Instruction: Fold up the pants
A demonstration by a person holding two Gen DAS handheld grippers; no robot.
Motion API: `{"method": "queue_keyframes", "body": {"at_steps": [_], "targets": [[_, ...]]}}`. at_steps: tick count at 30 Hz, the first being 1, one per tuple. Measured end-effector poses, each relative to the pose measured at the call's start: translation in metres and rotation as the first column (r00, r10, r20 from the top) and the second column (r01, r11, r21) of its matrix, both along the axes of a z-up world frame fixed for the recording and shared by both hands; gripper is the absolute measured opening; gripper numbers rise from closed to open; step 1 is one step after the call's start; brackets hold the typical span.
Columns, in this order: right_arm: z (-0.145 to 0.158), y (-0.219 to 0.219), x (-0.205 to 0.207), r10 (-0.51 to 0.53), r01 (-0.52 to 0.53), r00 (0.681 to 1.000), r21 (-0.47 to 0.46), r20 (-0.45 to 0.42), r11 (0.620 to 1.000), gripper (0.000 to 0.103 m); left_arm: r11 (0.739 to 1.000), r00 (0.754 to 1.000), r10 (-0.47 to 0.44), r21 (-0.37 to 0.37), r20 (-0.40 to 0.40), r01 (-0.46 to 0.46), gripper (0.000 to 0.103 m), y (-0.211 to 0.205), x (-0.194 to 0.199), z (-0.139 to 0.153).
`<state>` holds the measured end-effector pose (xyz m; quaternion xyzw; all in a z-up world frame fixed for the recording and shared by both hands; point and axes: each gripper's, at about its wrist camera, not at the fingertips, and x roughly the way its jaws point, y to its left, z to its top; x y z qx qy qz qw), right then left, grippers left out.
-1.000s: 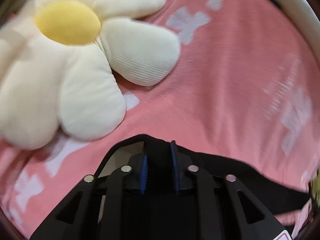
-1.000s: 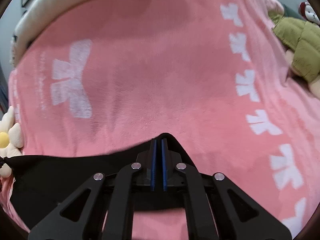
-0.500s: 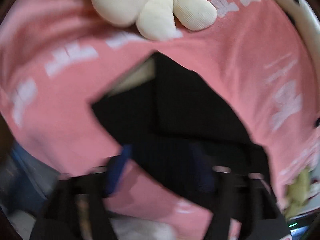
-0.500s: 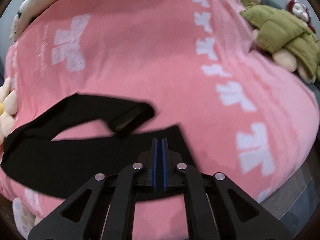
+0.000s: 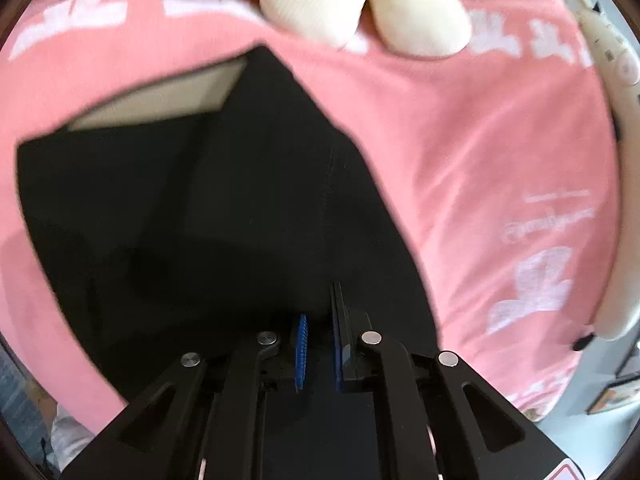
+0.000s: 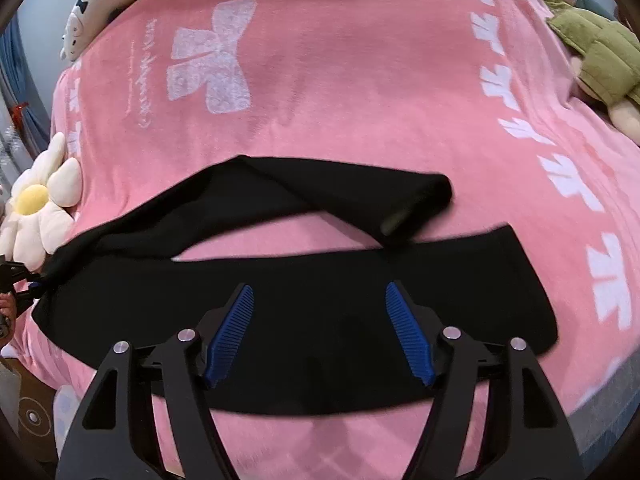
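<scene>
The black pants (image 6: 320, 292) lie spread on the pink blanket (image 6: 340, 80), one leg flat near the front edge, the other curving back with its cuff folded over (image 6: 416, 204). My right gripper (image 6: 320, 304) is open and empty just above the near leg. In the left wrist view the waist end of the pants (image 5: 224, 208) shows a pale lining (image 5: 160, 96). My left gripper (image 5: 320, 320) is nearly shut with a narrow gap between its blue pads; black fabric sits at the tips, and whether it is pinched I cannot tell.
A cream flower pillow (image 6: 36, 212) lies at the blanket's left edge, also at the top of the left wrist view (image 5: 360, 4). A green plush toy (image 6: 600, 56) lies at the far right. A white plush (image 6: 92, 4) rests at the back left. The bed edge runs below the pants.
My right gripper has opened and let go of the pant leg, which now lies flat. My left gripper has pulled back from the flower pillow and its jaws have narrowed over the waist.
</scene>
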<state>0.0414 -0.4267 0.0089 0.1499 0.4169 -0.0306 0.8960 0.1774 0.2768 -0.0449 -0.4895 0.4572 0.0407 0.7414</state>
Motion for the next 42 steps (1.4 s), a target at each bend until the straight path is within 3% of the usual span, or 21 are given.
{"method": "queue_keyframes", "body": {"at_steps": [4, 8, 9, 10, 11, 12, 14, 15, 17, 18, 20, 22, 26, 30, 33, 35, 37, 38, 39, 41, 42], "targets": [[-0.008, -0.028, 0.018, -0.076, 0.074, 0.997, 0.094, 0.013, 0.993, 0.068, 0.997, 0.999, -0.025, 0.068, 0.019, 0.024, 0.007, 0.019, -0.019, 0.026], [-0.033, -0.062, 0.05, -0.166, 0.172, 0.985, 0.159, -0.048, 0.972, 0.066, 0.989, 1.0, -0.027, 0.144, -0.006, 0.028, 0.006, 0.028, -0.024, 0.027], [-0.036, -0.064, 0.057, -0.162, 0.168, 0.986, 0.161, -0.05, 0.973, 0.054, 0.988, 0.999, -0.029, 0.15, -0.017, 0.031, 0.006, 0.03, -0.025, 0.024], [-0.04, -0.064, 0.068, -0.129, 0.136, 0.99, 0.172, -0.054, 0.976, 0.023, 0.987, 0.999, -0.04, 0.152, -0.027, 0.044, 0.006, 0.031, -0.023, 0.021], [-0.043, -0.063, 0.076, -0.109, 0.12, 0.992, 0.174, -0.069, 0.978, 0.001, 0.986, 0.998, -0.042, 0.163, -0.036, 0.047, 0.006, 0.03, -0.024, 0.018], [-0.04, -0.062, 0.085, -0.091, 0.103, 0.993, 0.168, -0.081, 0.98, 0.003, 0.983, 0.998, -0.045, 0.176, -0.044, 0.052, 0.006, 0.027, -0.021, 0.018], [-0.01, -0.062, 0.087, -0.066, 0.067, 0.998, 0.133, -0.009, 0.989, 0.003, 0.977, 0.998, -0.054, 0.202, -0.036, 0.06, 0.006, 0.028, -0.024, 0.025], [0.024, -0.065, 0.08, -0.043, 0.036, 0.997, 0.108, 0.062, 0.993, 0.003, 0.976, 0.998, -0.063, 0.208, -0.028, 0.067, 0.006, 0.028, -0.026, 0.029], [0.064, -0.073, 0.063, -0.019, 0.011, 0.991, 0.066, 0.134, 0.998, 0.003, 0.966, 0.995, -0.095, 0.241, -0.014, 0.096, 0.007, 0.03, -0.034, 0.043], [0.086, -0.077, 0.047, 0.001, -0.002, 0.987, 0.002, 0.16, 1.0, 0.002, 0.96, 0.994, -0.108, 0.257, -0.014, 0.108, 0.007, 0.031, -0.033, 0.047], [0.1, -0.086, 0.026, 0.007, 0.007, 0.989, -0.092, 0.15, 0.996, 0.003, 0.949, 0.992, -0.118, 0.289, -0.035, 0.123, 0.007, 0.032, -0.036, 0.048], [0.077, -0.103, 0.013, 0.009, 0.0, 0.998, -0.157, 0.057, 0.988, 0.003, 0.939, 0.991, -0.113, 0.317, -0.077, 0.132, 0.007, 0.034, -0.036, 0.038], [-0.011, -0.133, -0.005, -0.065, 0.053, 0.984, -0.076, -0.167, 0.996, 0.003, 0.93, 0.983, -0.094, 0.338, -0.159, 0.143, 0.007, 0.035, -0.041, 0.008], [-0.011, -0.115, -0.028, -0.094, 0.091, 0.991, -0.037, -0.094, 0.995, 0.014, 0.945, 0.984, -0.066, 0.308, -0.164, 0.115, 0.01, 0.045, -0.052, 0.0], [-0.013, -0.112, -0.035, -0.102, 0.103, 0.99, -0.003, -0.101, 0.995, 0.043, 0.939, 0.981, -0.086, 0.315, -0.172, 0.137, 0.012, 0.045, -0.055, 0.0], [-0.01, -0.111, -0.042, -0.105, 0.107, 0.989, 0.019, -0.108, 0.994, 0.049, 0.93, 0.976, -0.103, 0.33, -0.19, 0.162, 0.015, 0.042, -0.055, -0.001], [-0.004, -0.11, -0.047, -0.1, 0.106, 0.991, 0.067, -0.084, 0.992, 0.071, 0.929, 0.971, -0.13, 0.318, -0.203, 0.191, 0.017, 0.039, -0.058, -0.002], [-0.001, -0.11, -0.051, -0.087, 0.093, 0.994, 0.098, -0.064, 0.991, 0.078, 0.931, 0.969, -0.142, 0.305, -0.201, 0.2, 0.026, 0.039, -0.059, -0.002], [-0.002, -0.11, -0.052, -0.075, 0.081, 0.995, 0.105, -0.061, 0.991, 0.081, 0.937, 0.968, -0.165, 0.278, -0.188, 0.214, 0.041, 0.038, -0.06, -0.002], [-0.008, -0.109, -0.045, -0.074, 0.081, 0.993, 0.065, -0.096, 0.995, 0.079, 0.941, 0.967, -0.182, 0.254, -0.178, 0.223, 0.054, 0.039, -0.058, -0.003], [-0.013, -0.108, -0.042, -0.078, 0.084, 0.991, 0.048, -0.112, 0.995, 0.063, 0.94, 0.968, -0.178, 0.26, -0.179, 0.221, 0.054, 0.04, -0.056, -0.003]]}}
